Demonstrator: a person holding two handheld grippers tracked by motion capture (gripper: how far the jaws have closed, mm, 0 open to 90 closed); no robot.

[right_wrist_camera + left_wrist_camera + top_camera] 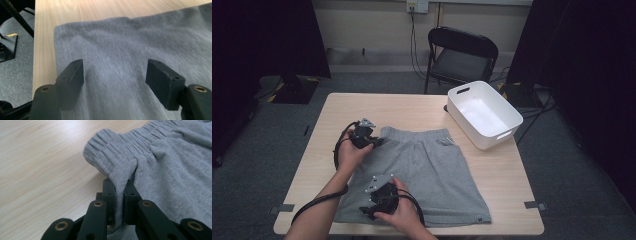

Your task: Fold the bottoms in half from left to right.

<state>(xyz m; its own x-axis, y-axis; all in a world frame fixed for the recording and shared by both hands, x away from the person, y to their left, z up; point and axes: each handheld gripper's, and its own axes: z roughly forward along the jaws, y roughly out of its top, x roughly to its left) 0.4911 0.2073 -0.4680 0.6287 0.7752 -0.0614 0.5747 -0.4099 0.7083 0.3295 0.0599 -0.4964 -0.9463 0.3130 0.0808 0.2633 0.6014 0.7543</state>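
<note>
Between left gripper (120,192) jaws — grey shorts (427,170) waistband, pinched

Left gripper (119,185): black jaws rise from bottom centre, closed tight on fold of grey shorts (172,170), cloth pinched between them. Ribbed elastic waistband runs from centre toward upper right. Pale wood bench (42,162) fills left half, bare.
</note>
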